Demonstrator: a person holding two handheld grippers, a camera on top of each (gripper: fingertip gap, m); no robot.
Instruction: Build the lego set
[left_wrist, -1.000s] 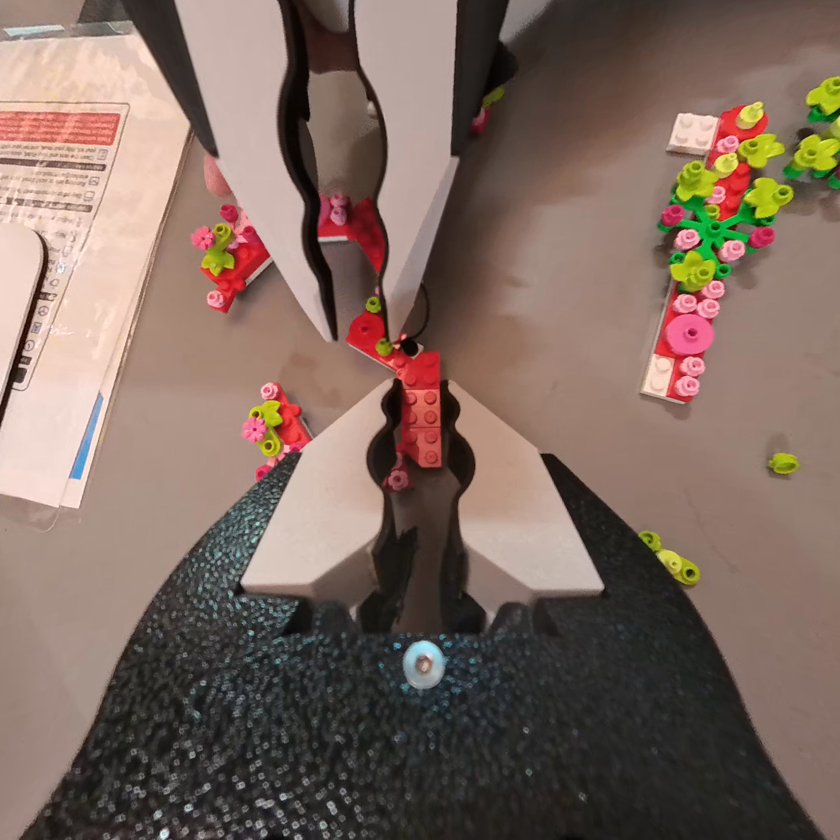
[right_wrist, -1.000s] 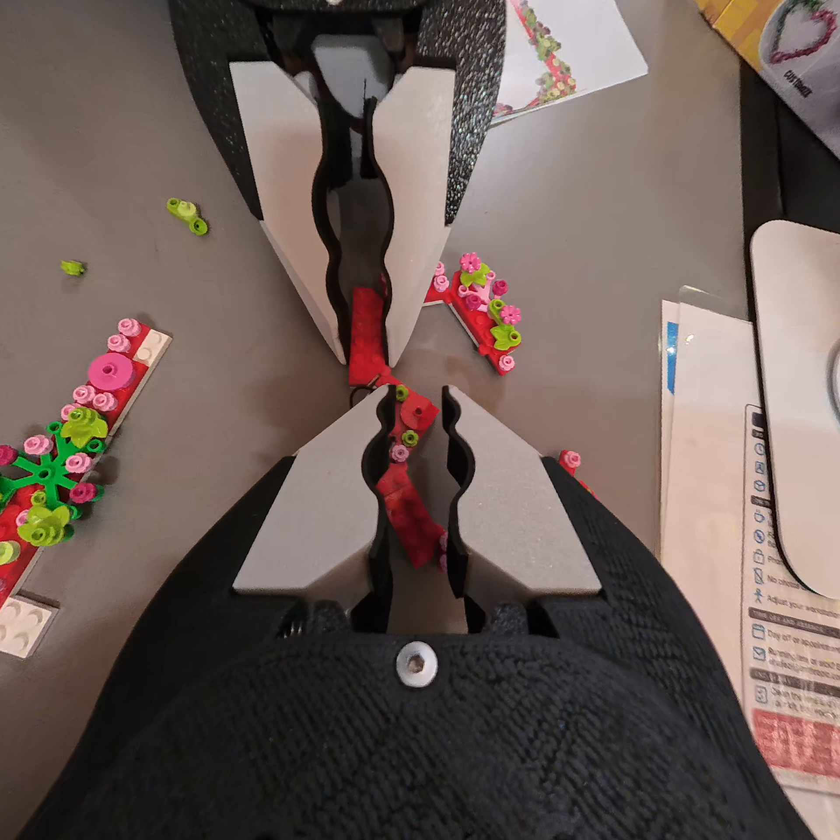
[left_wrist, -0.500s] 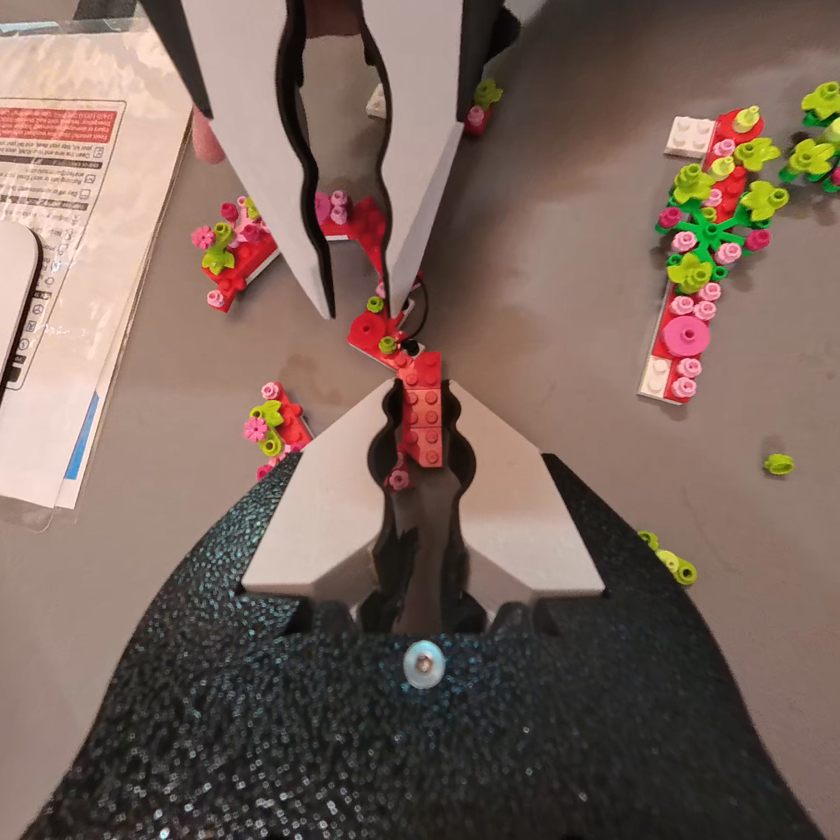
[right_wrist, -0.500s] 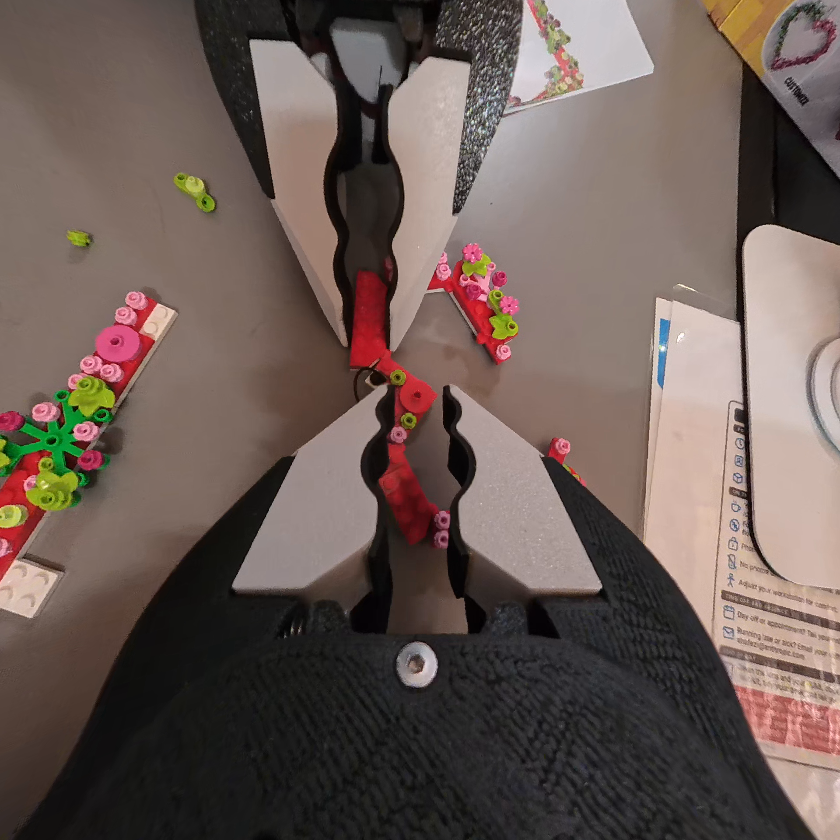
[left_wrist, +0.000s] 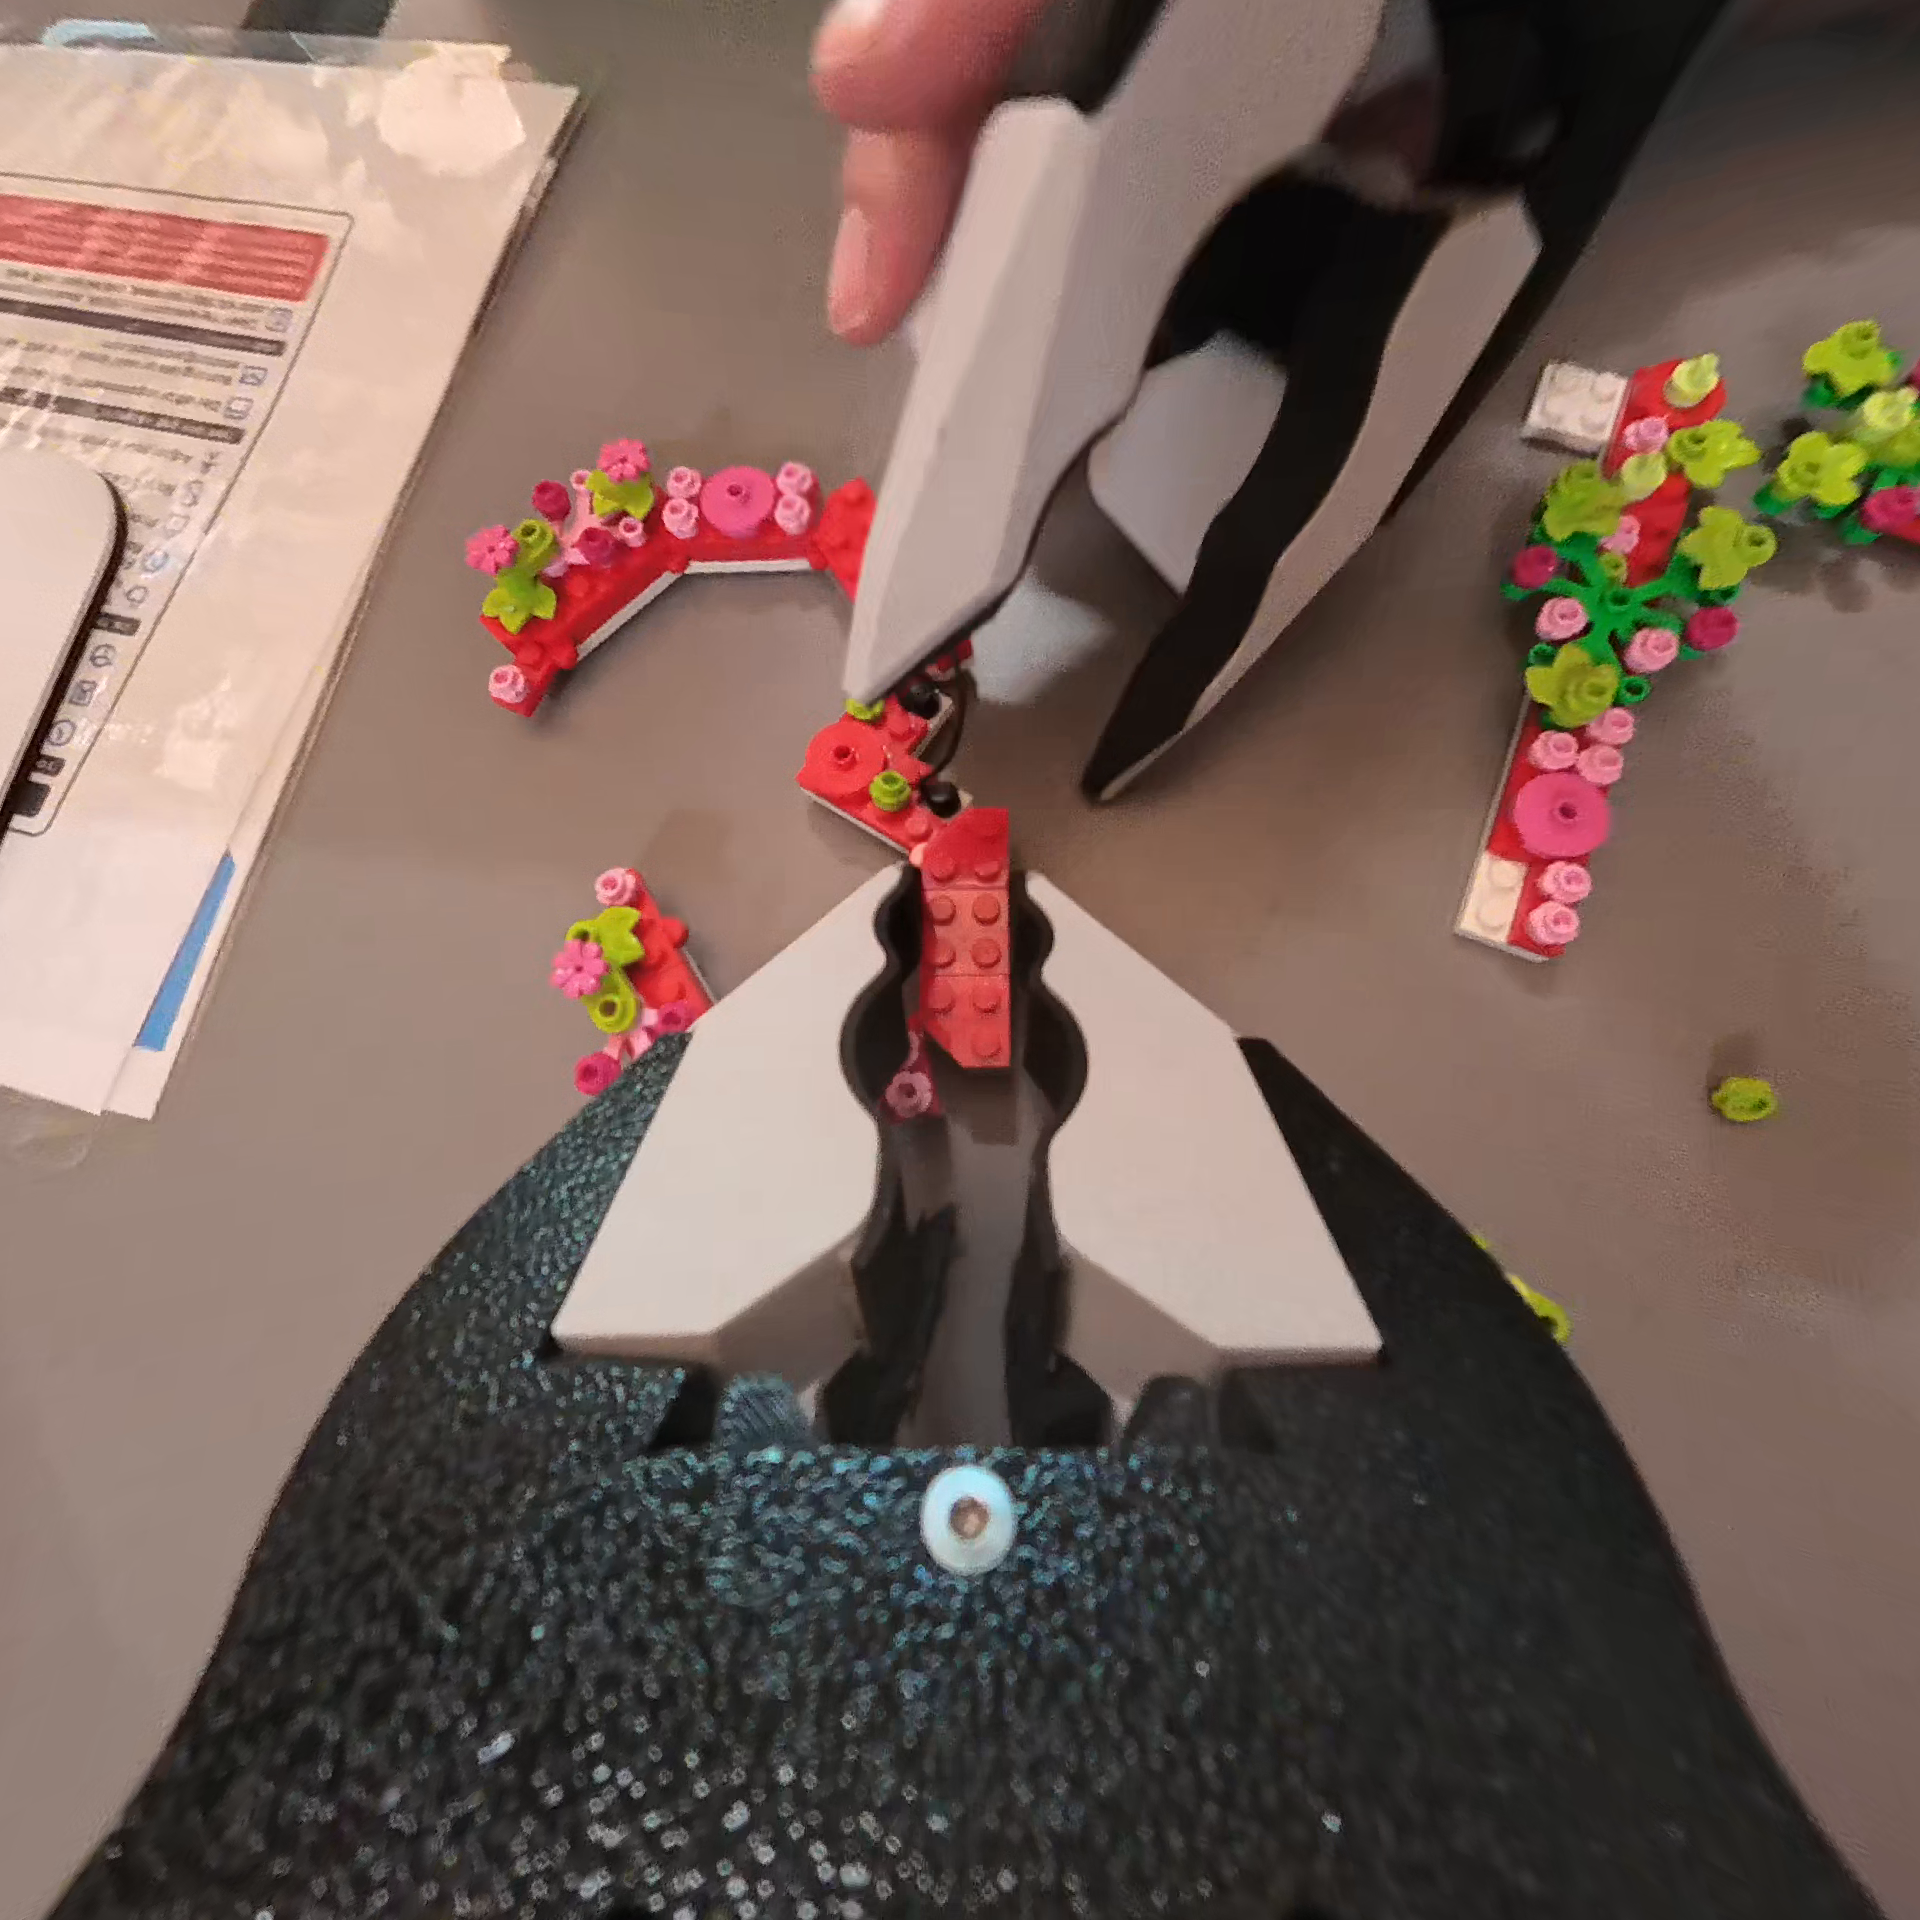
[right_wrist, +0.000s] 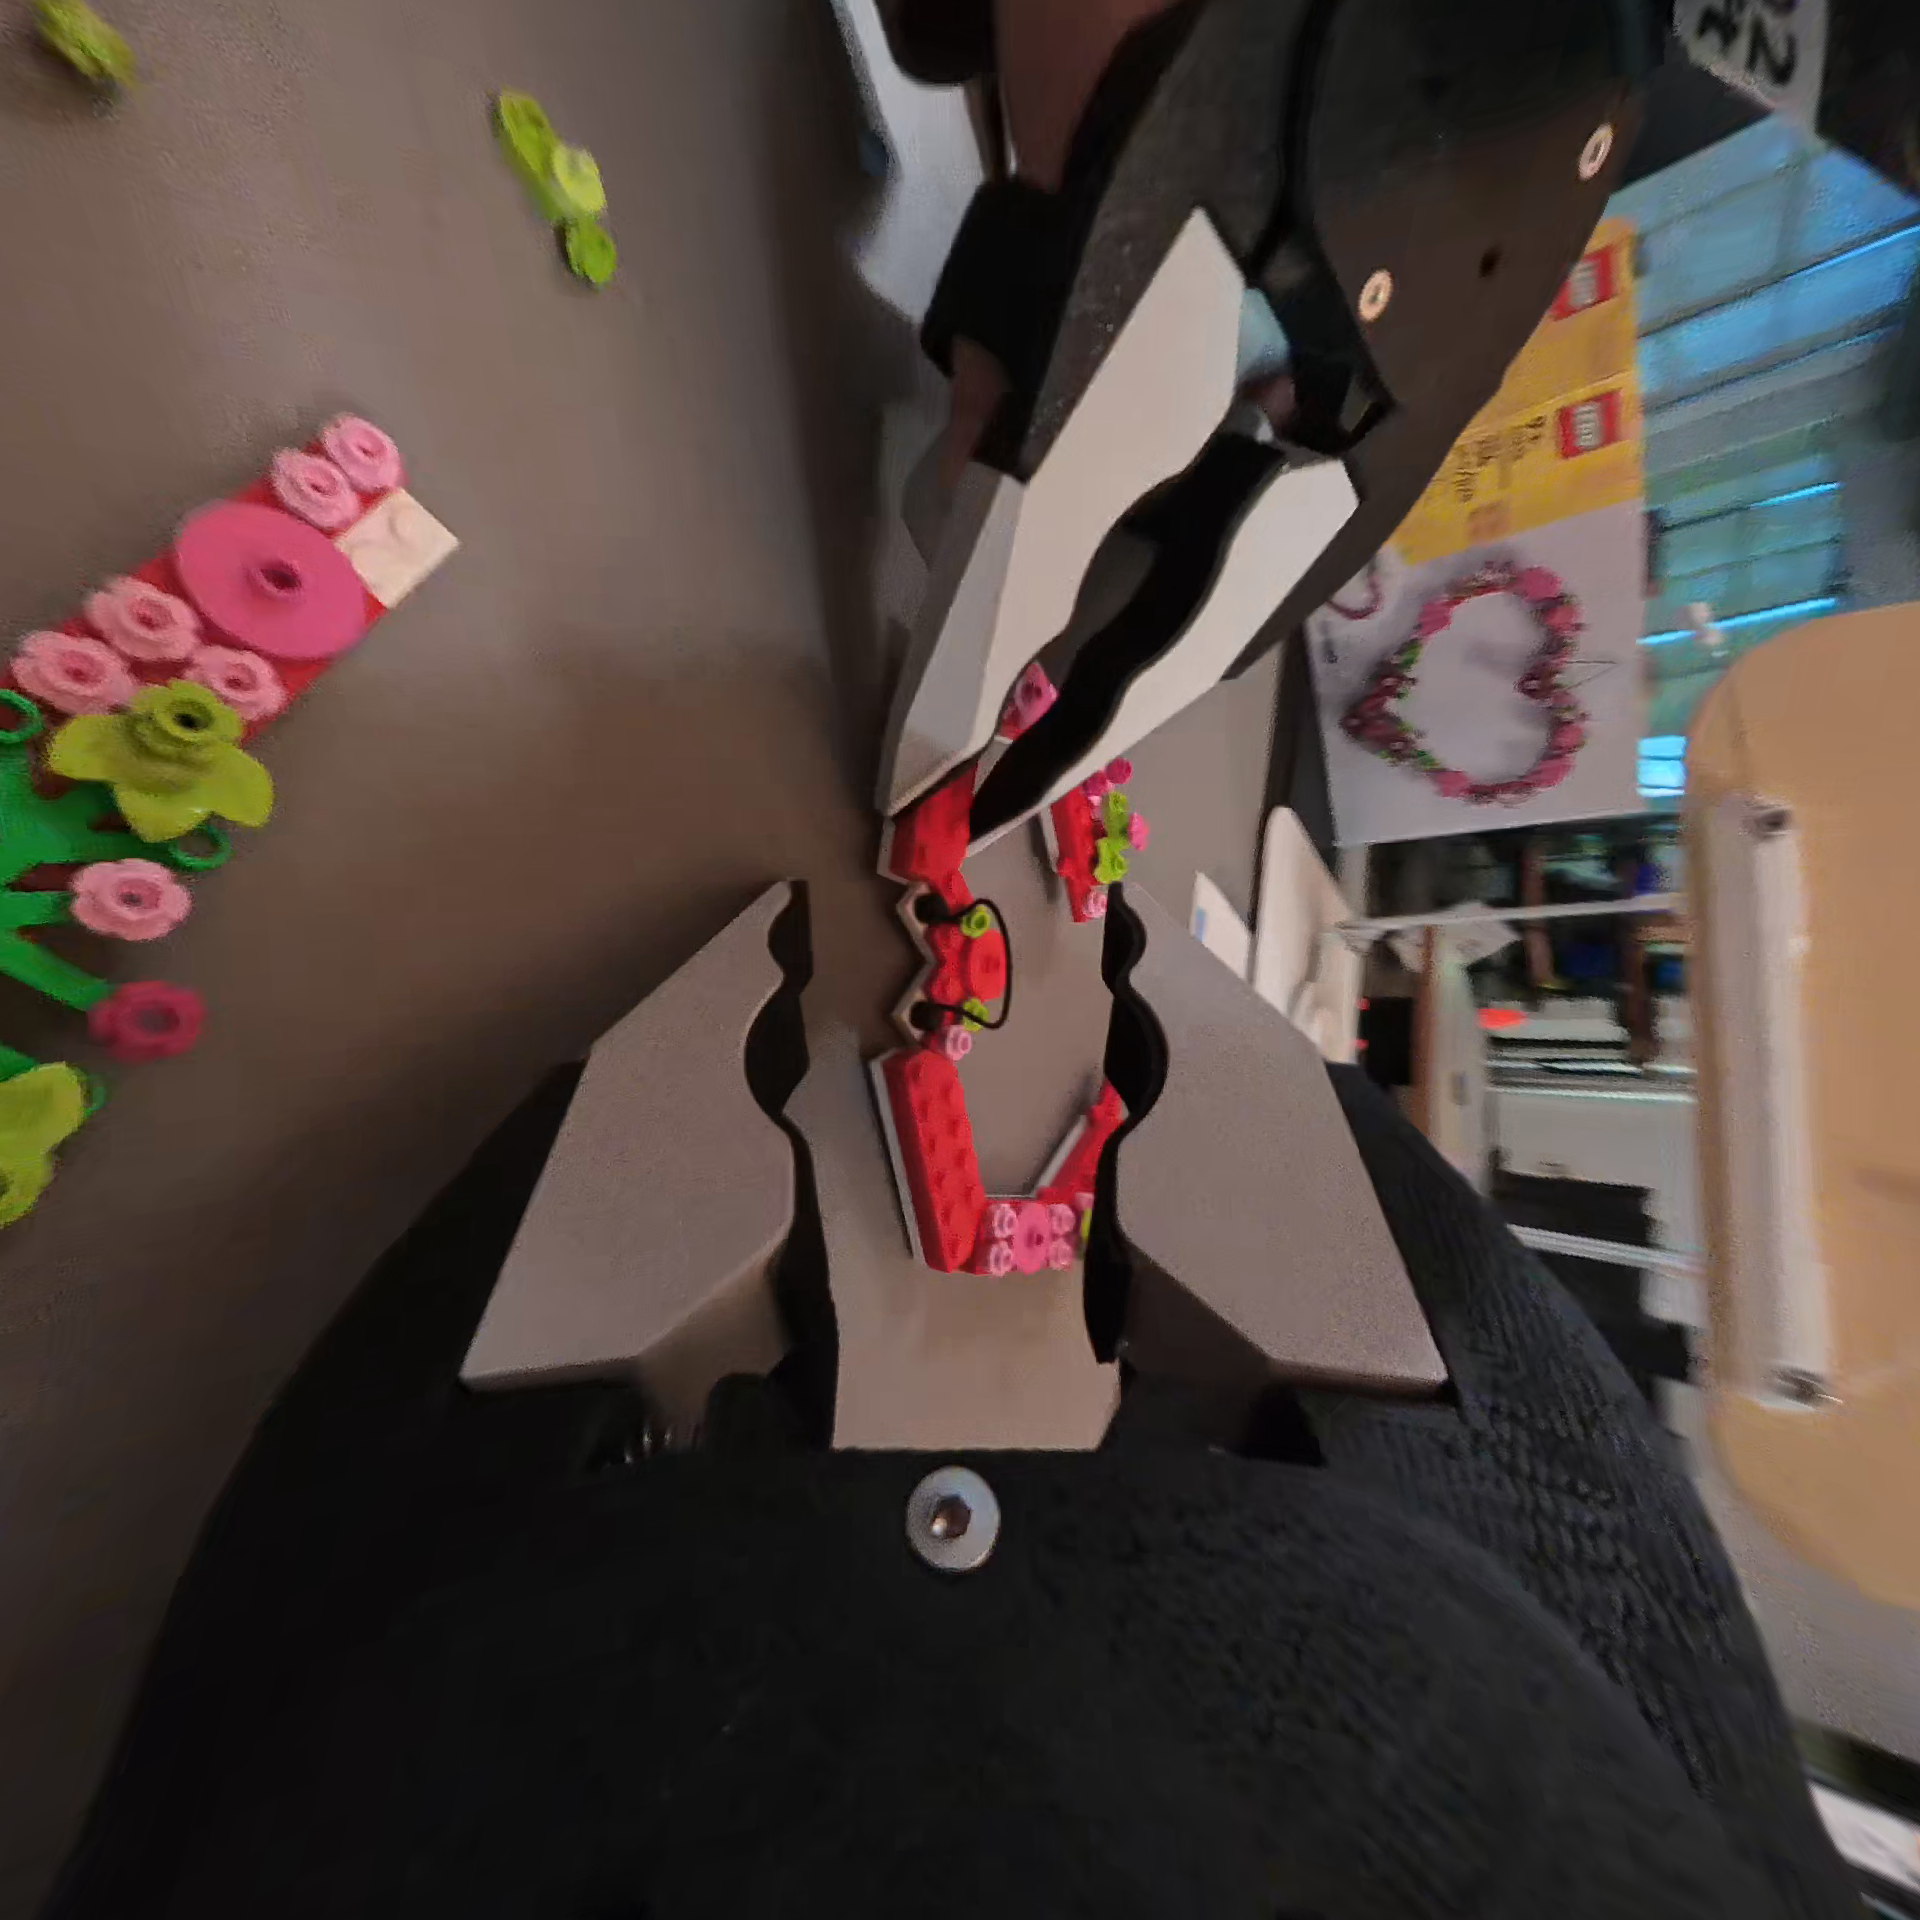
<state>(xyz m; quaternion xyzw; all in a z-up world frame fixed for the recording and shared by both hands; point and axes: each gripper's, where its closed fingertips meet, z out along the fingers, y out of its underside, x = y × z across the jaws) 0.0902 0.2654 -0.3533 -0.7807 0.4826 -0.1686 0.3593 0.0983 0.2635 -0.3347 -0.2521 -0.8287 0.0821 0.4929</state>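
**Red chain pinched at one end, free at the other**

The red chain (left_wrist: 966, 935) is a run of short plate sections joined at angled hinge points, with small flowers on top and a thin black cord at the middle link (right_wrist: 951, 961). My left gripper (left_wrist: 961, 883) is clamped on the near section, its tips squeezing the plate's long edges. From there the chain runs straight away from me along the fingers, kinks at the middle link, then bends into a curved arm (left_wrist: 665, 551) lying on the table (left_wrist: 1247, 935).

My right gripper (right_wrist: 951, 904) stands well apart around the far section (right_wrist: 935, 1153) and touches nothing I can see; it is tilted steeply over the chain.

I judge this light and stiff within each section but loose at the joints, so it will swing or pop apart if lifted by one end. The flowers look easy to knock off. The best hold is across the plain studded plate edges, near a joint, never on the blooms or cord.

Further out lie a straight flowered strip (left_wrist: 1558, 790), a small flowered piece (left_wrist: 623, 966), loose lime bits (left_wrist: 1743, 1098) and papers (left_wrist: 208, 416). A box (right_wrist: 1496, 582) shows in the right wrist view.
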